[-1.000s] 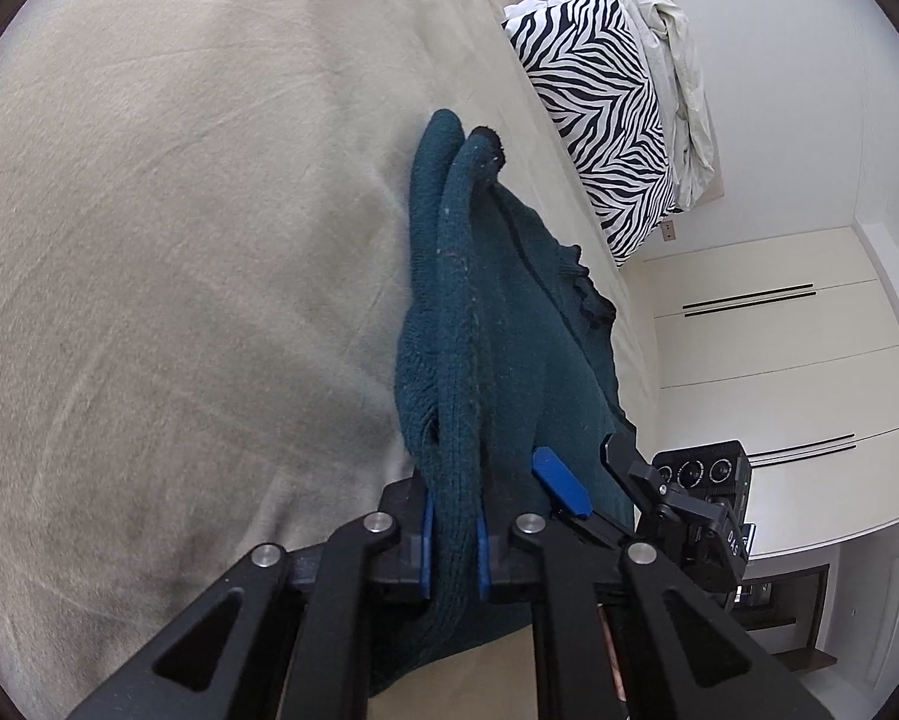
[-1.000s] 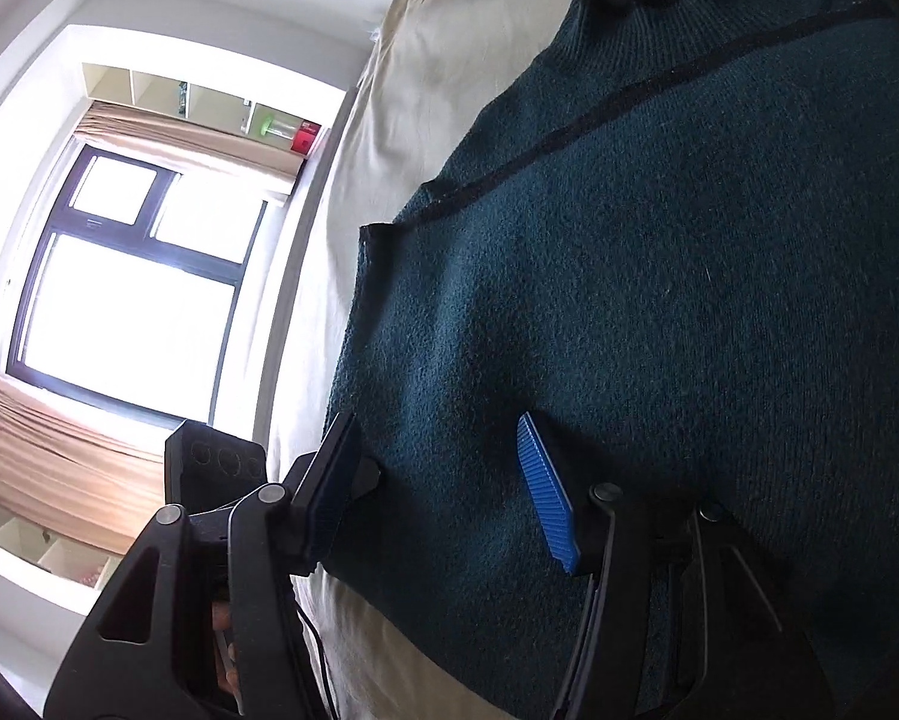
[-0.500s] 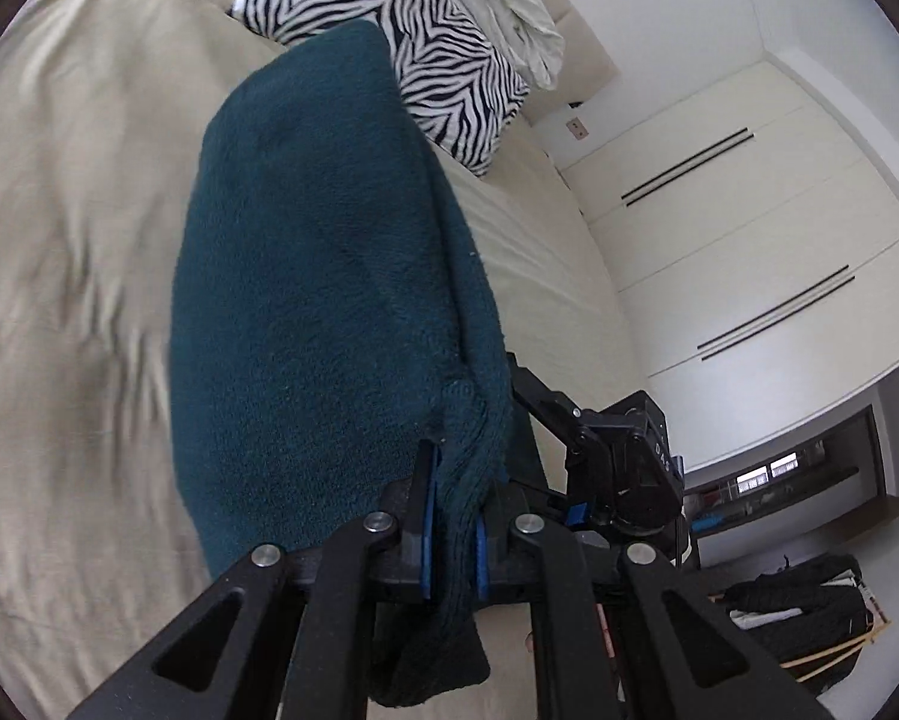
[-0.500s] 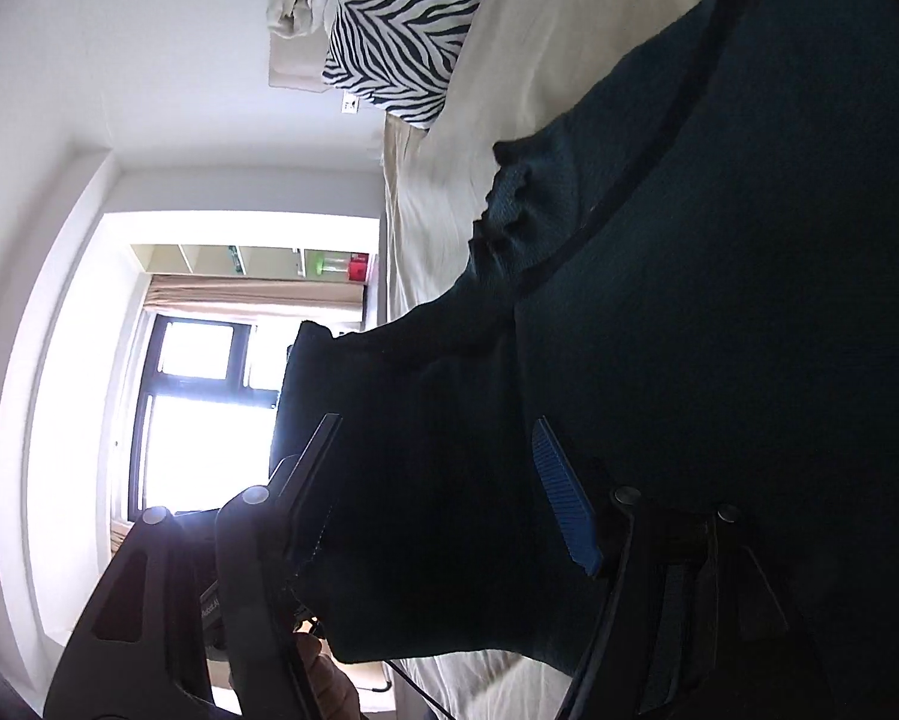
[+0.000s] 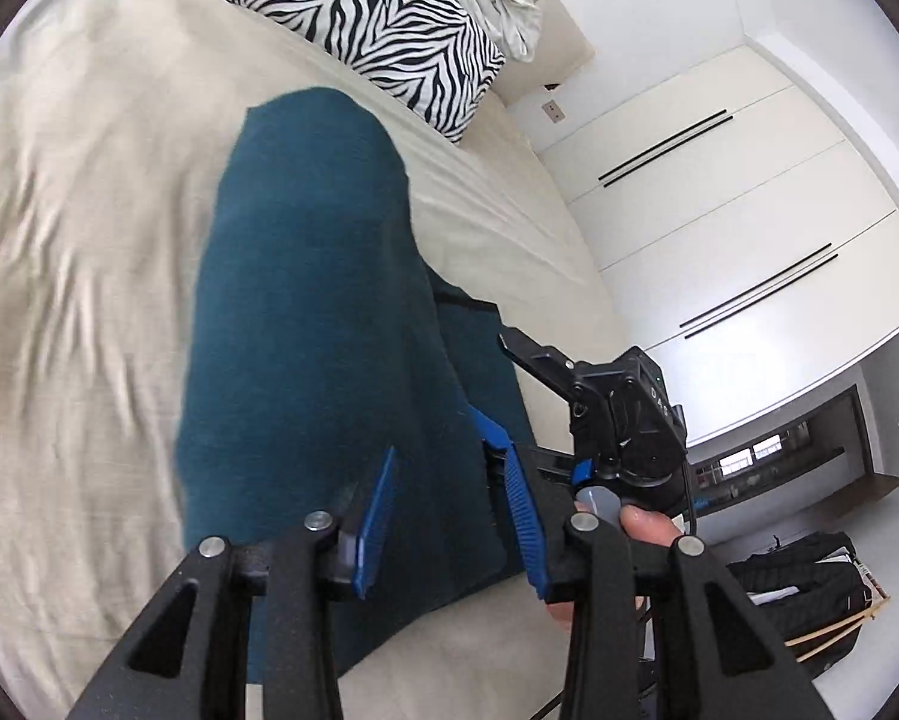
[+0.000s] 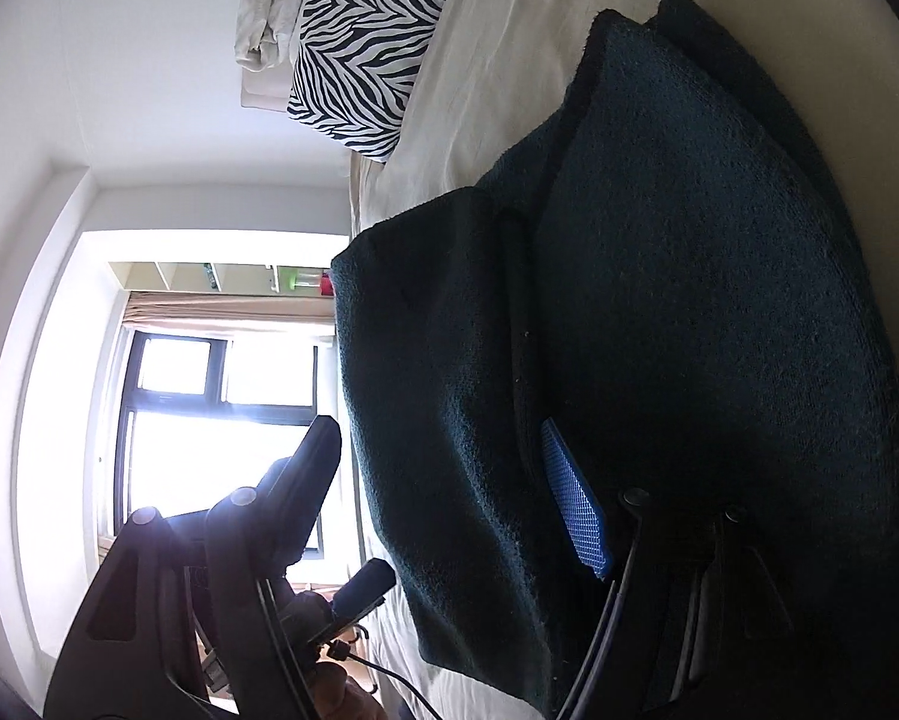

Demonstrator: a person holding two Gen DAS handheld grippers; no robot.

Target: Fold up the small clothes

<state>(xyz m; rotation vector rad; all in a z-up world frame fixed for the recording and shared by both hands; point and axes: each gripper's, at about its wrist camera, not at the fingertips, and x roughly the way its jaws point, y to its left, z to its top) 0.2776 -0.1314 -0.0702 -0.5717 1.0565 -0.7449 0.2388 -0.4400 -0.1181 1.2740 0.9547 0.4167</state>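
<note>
A dark teal knit sweater (image 5: 305, 330) lies folded over itself on the beige bed (image 5: 77, 240). My left gripper (image 5: 449, 510) is open, its blue pads apart just above the sweater's near edge, holding nothing. My right gripper (image 6: 443, 474) is open too, its jaws wide on either side of a fold of the sweater (image 6: 659, 330). The right gripper also shows in the left wrist view (image 5: 545, 378), at the sweater's right side.
A zebra-striped pillow (image 5: 365, 18) and crumpled white bedding (image 5: 497, 6) lie at the head of the bed. White wardrobe doors (image 5: 749, 228) stand to the right. A bright window (image 6: 209, 420) is beyond the bed's edge. Dark bags (image 5: 797, 588) sit on the floor.
My left gripper was shut on the sweater's edge, carried it over into a fold, and has now opened and let go. The sweater lies doubled over.
</note>
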